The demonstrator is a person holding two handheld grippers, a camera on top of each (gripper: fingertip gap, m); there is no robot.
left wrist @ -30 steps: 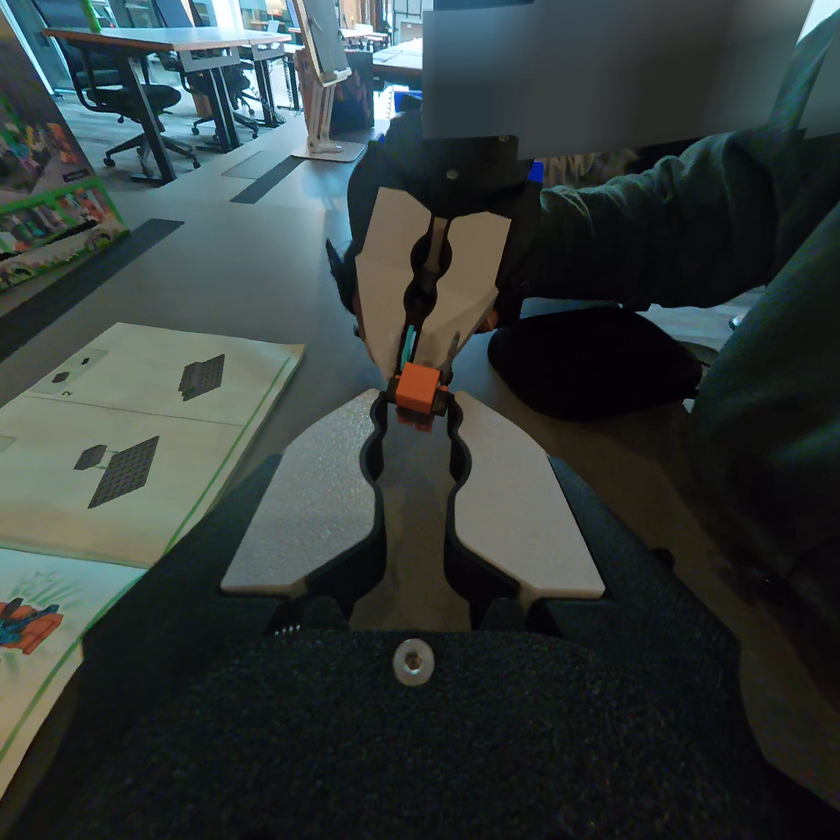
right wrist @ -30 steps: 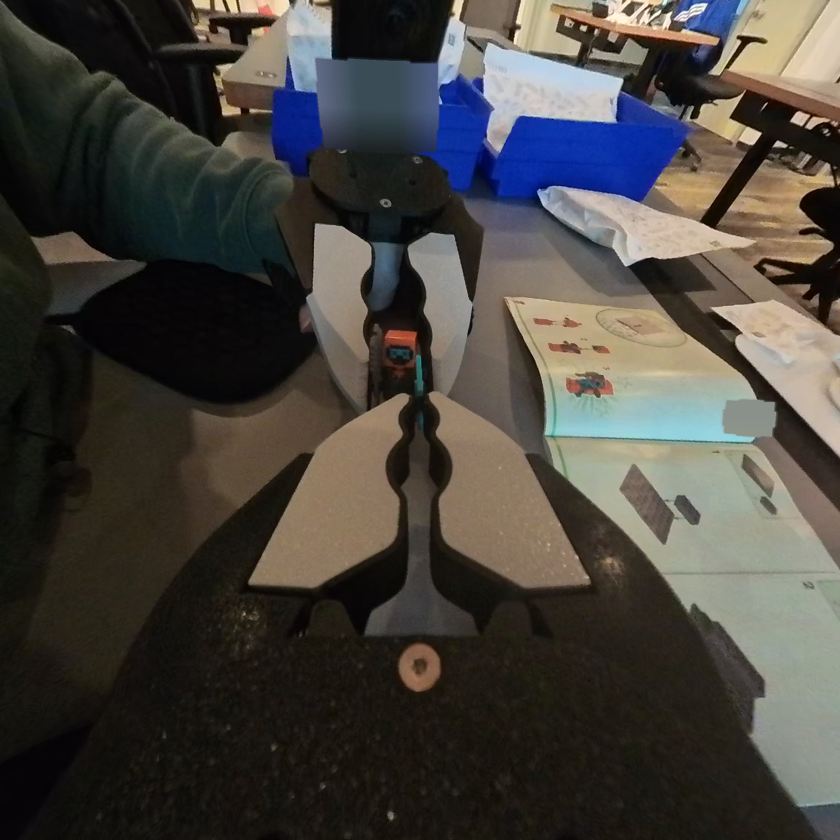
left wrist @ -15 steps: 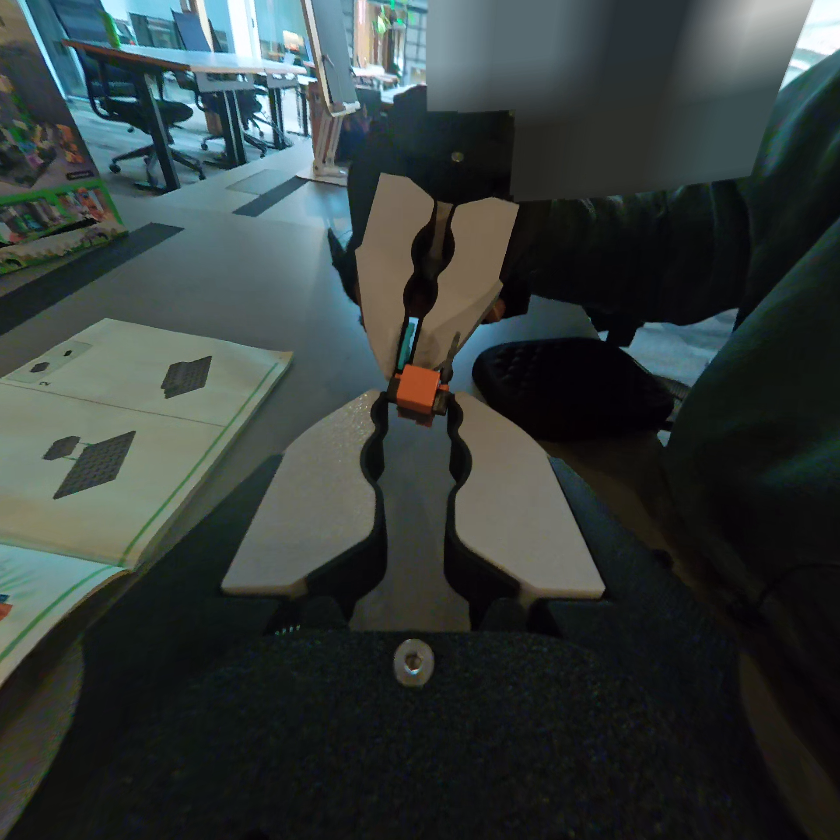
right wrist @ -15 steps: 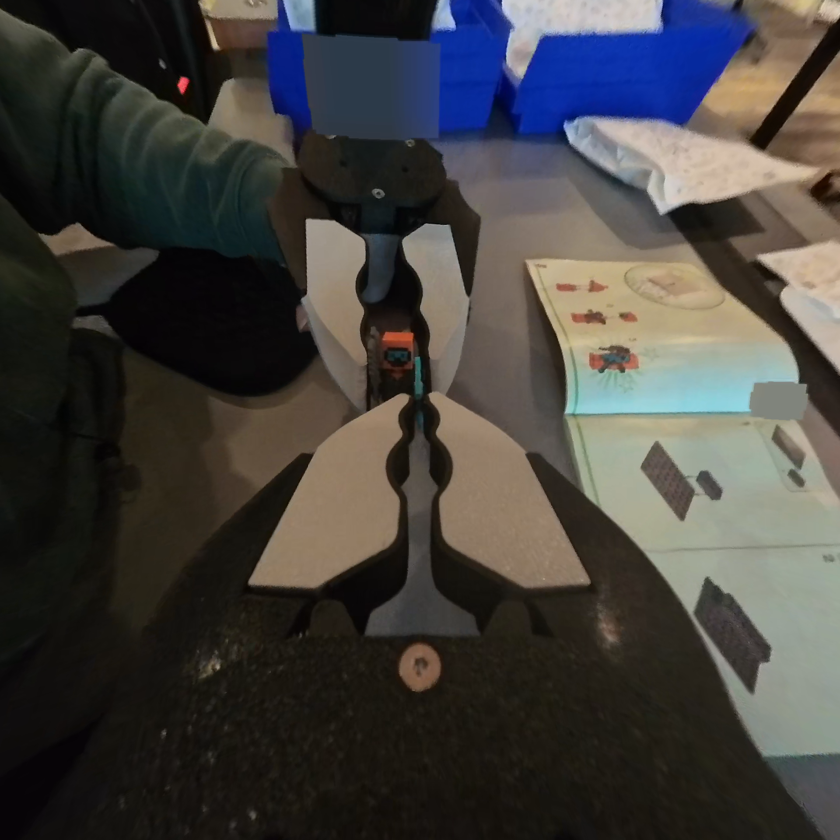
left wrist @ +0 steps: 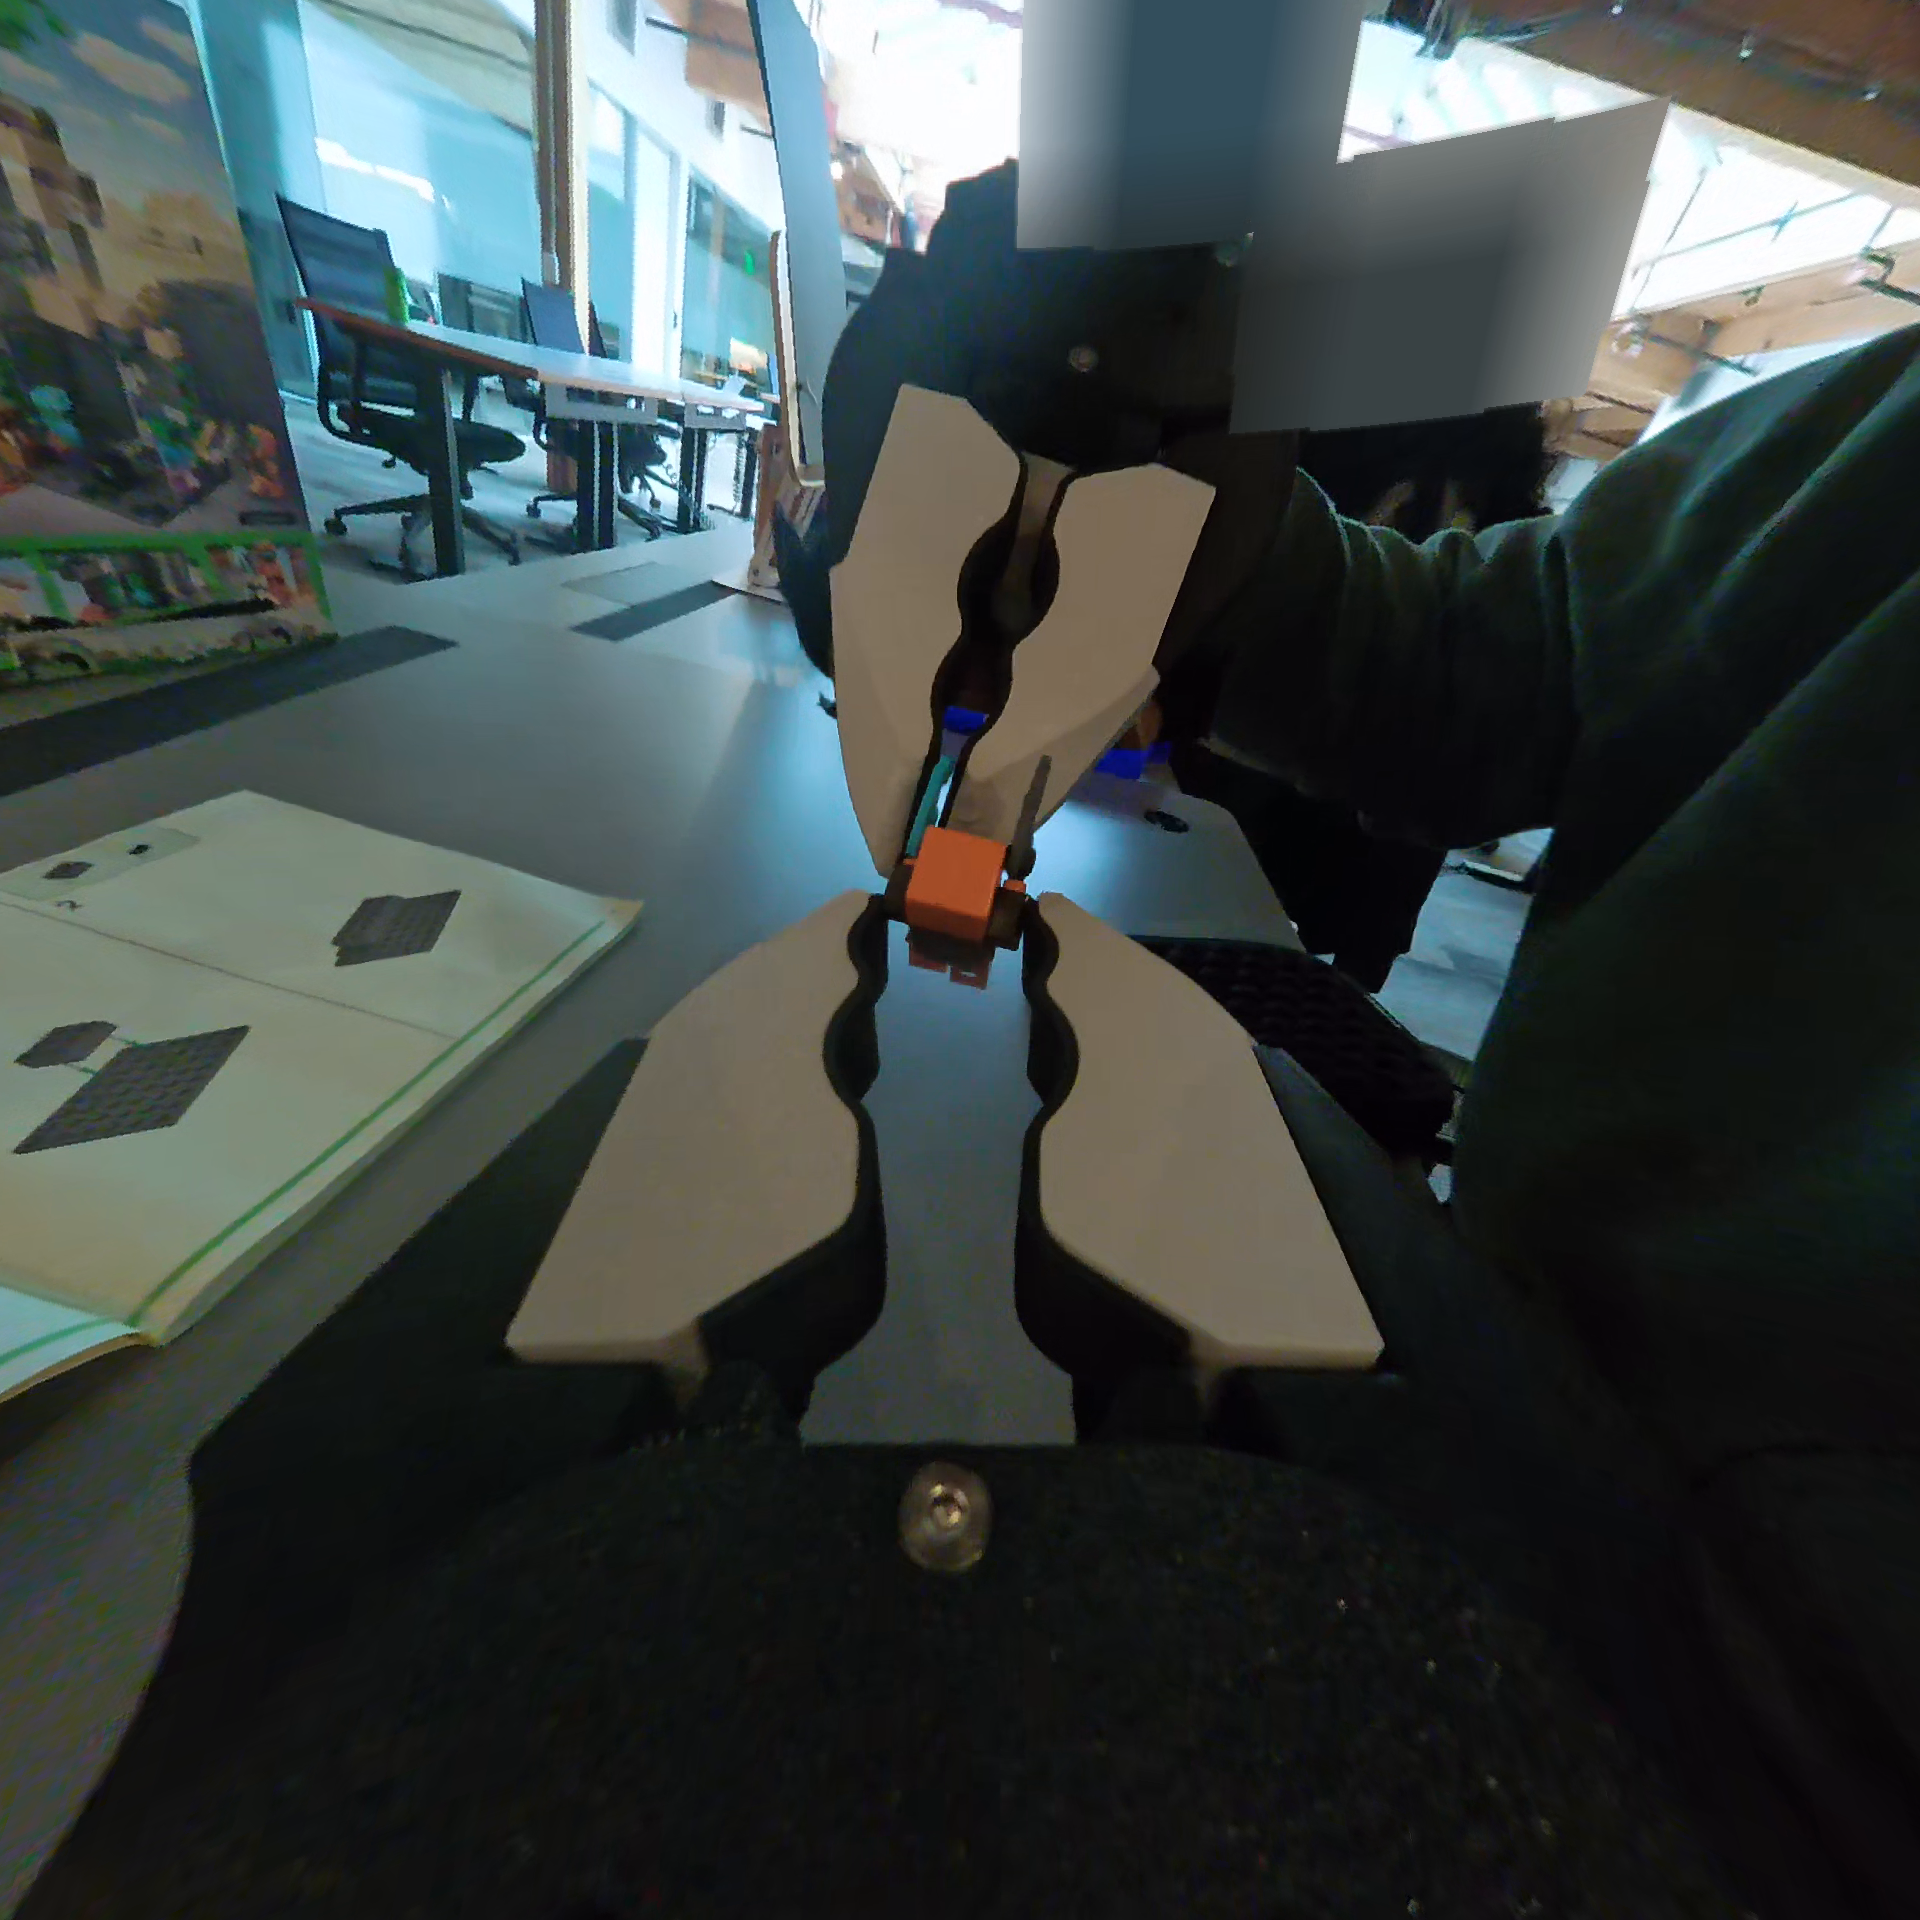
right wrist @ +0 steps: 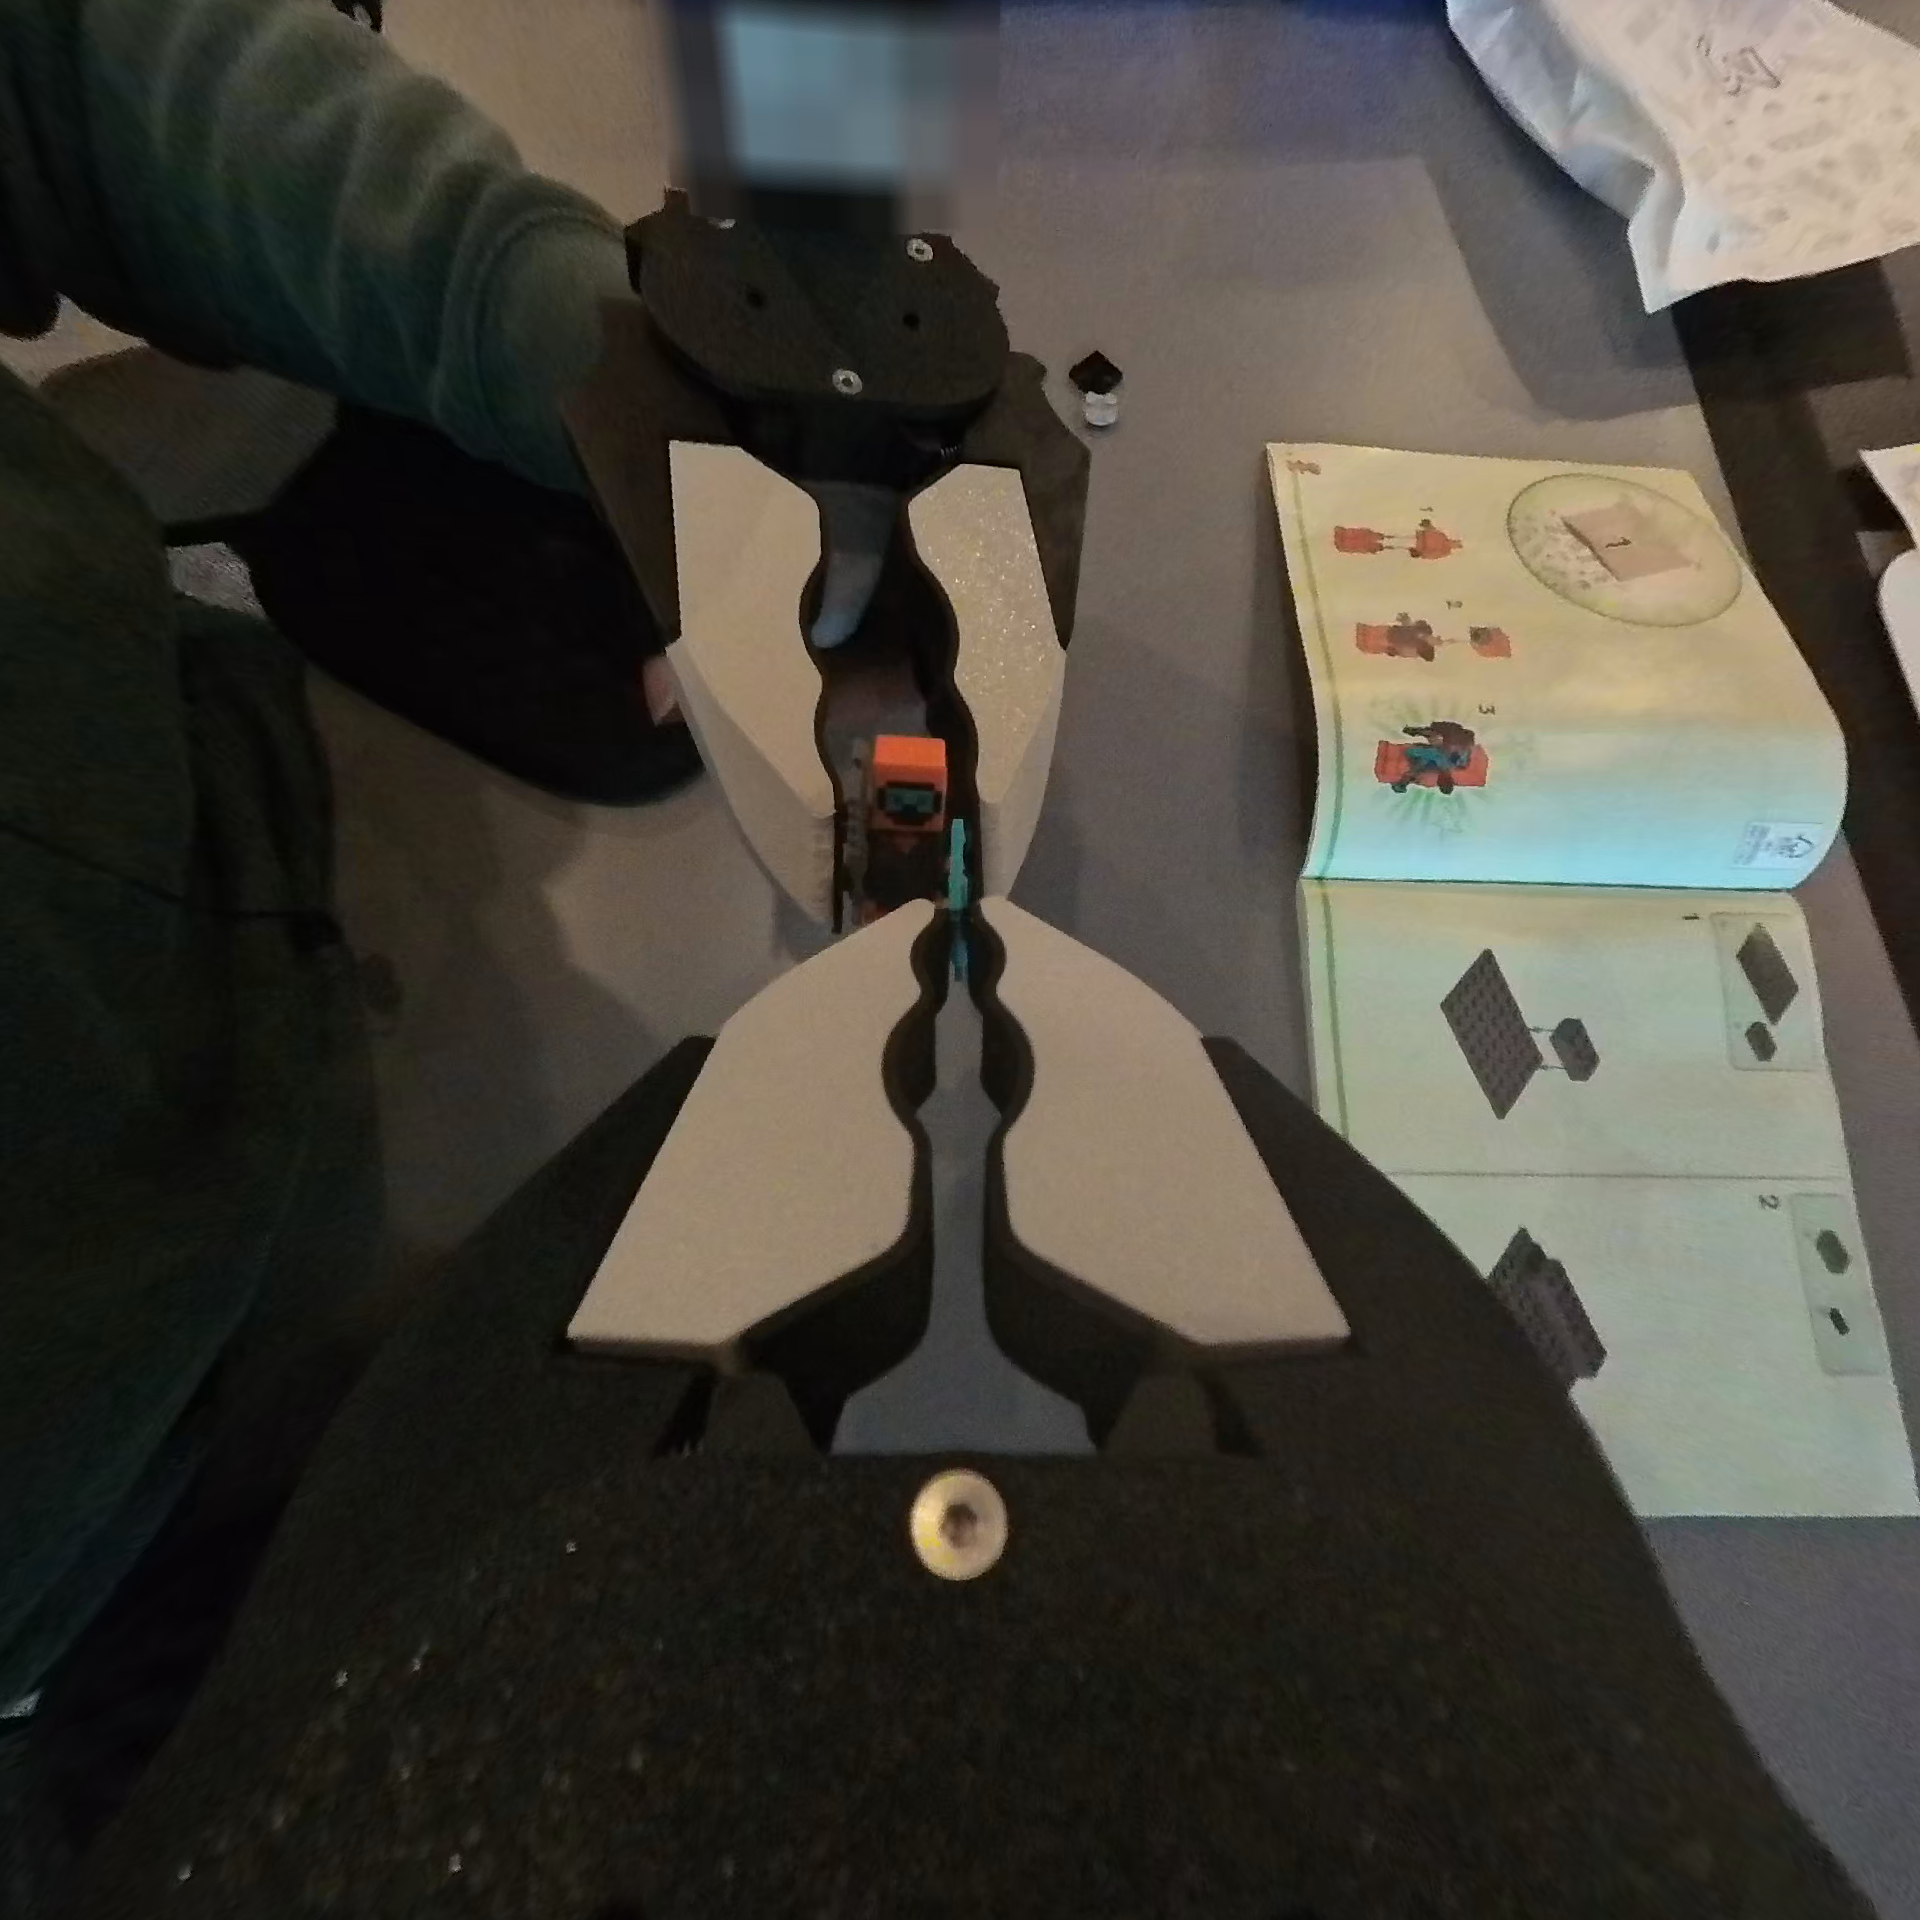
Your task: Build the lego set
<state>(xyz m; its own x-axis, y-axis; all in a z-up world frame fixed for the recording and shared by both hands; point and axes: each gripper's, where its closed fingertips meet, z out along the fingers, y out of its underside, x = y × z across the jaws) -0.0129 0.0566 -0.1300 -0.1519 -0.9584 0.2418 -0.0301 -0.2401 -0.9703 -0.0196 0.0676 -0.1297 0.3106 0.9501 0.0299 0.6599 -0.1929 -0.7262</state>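
- Left gripper (left wrist: 954, 906) has its fingers closed part-way onto the orange minifigure (left wrist: 951, 894), gripping it at the sides, above the grey table (left wrist: 623, 727).
- Right gripper (right wrist: 951, 914), facing it tip to tip, is pinched almost fully together on a thin teal piece (right wrist: 958, 894) beside the figure.
- To the right in the right wrist view, the open instruction booklet (right wrist: 1558, 935) lies flat, with a small black piece (right wrist: 1098, 369) beyond it.

Grey table (right wrist: 1299, 260): open instruction booklet (right wrist: 1558, 935) flat; small black piece (right wrist: 1097, 369), clear piece (right wrist: 1099, 408) beside; white bag (right wrist: 1766, 135) at far edge.
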